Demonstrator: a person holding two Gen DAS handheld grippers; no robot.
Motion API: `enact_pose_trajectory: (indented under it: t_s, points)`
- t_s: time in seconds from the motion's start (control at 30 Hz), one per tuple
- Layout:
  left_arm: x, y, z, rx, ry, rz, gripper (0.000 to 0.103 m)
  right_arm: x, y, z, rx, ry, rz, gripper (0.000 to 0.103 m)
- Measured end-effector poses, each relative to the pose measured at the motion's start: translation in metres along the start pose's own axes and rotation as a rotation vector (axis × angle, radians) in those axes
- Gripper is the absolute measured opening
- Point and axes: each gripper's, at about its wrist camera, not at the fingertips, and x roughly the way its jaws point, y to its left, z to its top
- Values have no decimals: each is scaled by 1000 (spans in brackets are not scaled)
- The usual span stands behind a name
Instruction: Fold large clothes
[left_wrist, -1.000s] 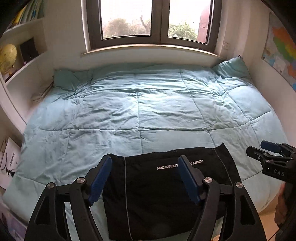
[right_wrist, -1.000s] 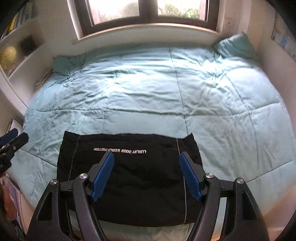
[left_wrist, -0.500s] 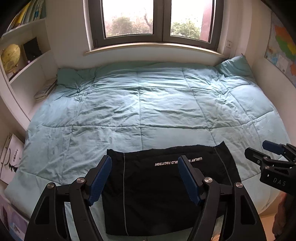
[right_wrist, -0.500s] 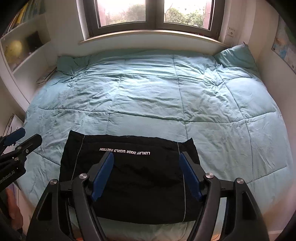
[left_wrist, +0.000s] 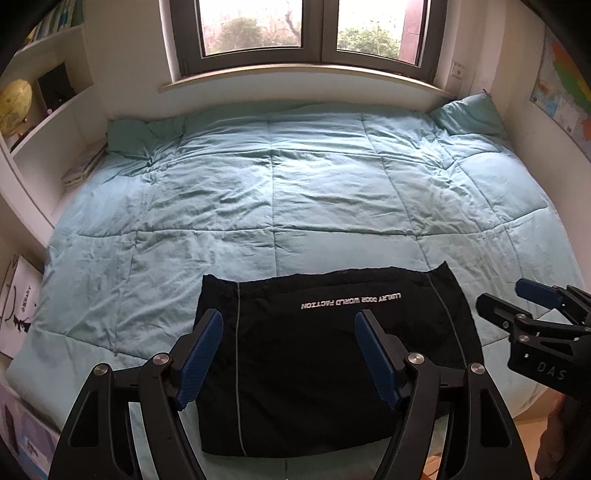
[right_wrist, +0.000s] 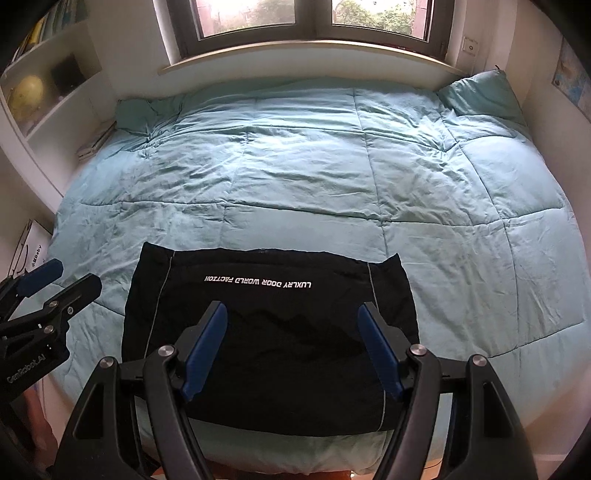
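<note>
A black garment (left_wrist: 314, 362) (right_wrist: 273, 332) with white lettering and thin grey side stripes lies folded into a flat rectangle near the front edge of the bed. My left gripper (left_wrist: 288, 325) hovers above it, open, with nothing between its blue pads. My right gripper (right_wrist: 291, 315) also hangs open over the garment, holding nothing. In the left wrist view the right gripper (left_wrist: 509, 299) shows beyond the garment's right side. In the right wrist view the left gripper (right_wrist: 62, 280) shows beyond the garment's left side.
A light blue quilt (left_wrist: 295, 192) (right_wrist: 332, 177) covers the whole bed under a window (left_wrist: 306, 29). A pillow (left_wrist: 469, 114) leans at the back right. White shelves with a globe (left_wrist: 14, 103) line the left wall; a map (left_wrist: 565, 92) hangs on the right wall.
Both views have tilted slightly upward, so the garment sits lower and more of the window shows. The garment has not moved, and both grippers stay open.
</note>
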Motion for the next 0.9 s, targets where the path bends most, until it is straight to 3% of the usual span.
enact_pose_trajectory:
  t_s: [0.9]
  points:
    - [16,4,-4,-2,56,-4,75,10,0,-5,2,39,16,75]
